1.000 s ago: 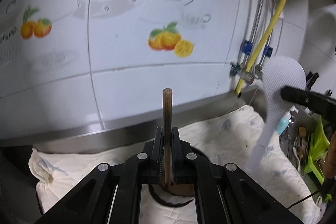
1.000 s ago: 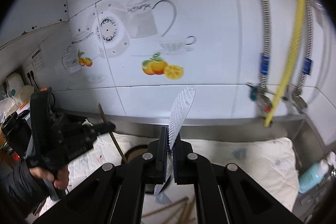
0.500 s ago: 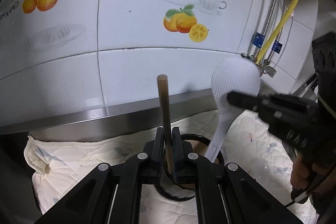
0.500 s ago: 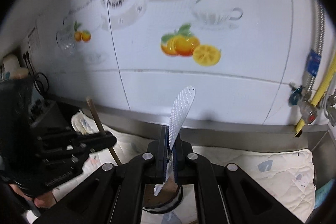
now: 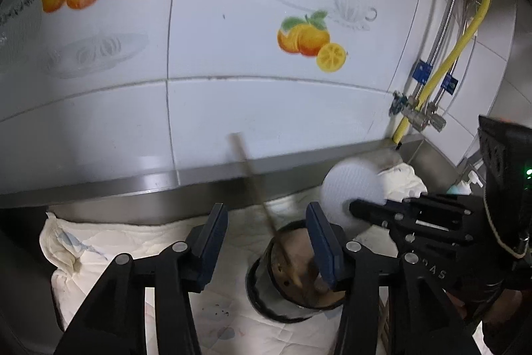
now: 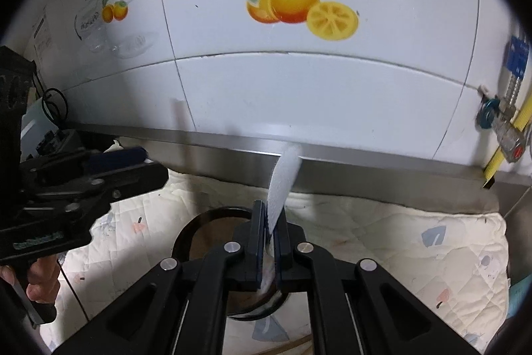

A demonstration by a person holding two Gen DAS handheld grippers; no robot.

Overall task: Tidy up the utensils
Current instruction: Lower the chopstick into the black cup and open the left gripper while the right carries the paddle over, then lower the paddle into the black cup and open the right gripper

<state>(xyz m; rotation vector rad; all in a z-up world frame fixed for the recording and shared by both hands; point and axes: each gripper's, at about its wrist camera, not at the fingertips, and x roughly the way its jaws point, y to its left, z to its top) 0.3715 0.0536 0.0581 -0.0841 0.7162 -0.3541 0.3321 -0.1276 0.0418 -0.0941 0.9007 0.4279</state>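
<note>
A round dark utensil holder (image 5: 292, 285) stands on the quilted white cloth (image 5: 99, 255). A thin wooden stick (image 5: 256, 188) leans in it, motion-blurred, free between the fingers of my left gripper (image 5: 266, 242), which is open. My right gripper (image 6: 271, 242) is shut on a white perforated spatula (image 6: 284, 178) and holds it upright over the holder's rim (image 6: 186, 232). The spatula's head also shows in the left wrist view (image 5: 352, 188). The left gripper shows at the left of the right wrist view (image 6: 109, 168).
A tiled wall with orange decals (image 5: 309, 39) rises behind a steel ledge (image 5: 199, 178). A yellow hose and metal valves (image 5: 419, 115) sit at the right. More wooden sticks (image 6: 289, 345) lie on the cloth near the bottom edge.
My left gripper has opened and let go of the wooden stick, which now leans in the holder. My right gripper has lowered the white spatula toward the holder.
</note>
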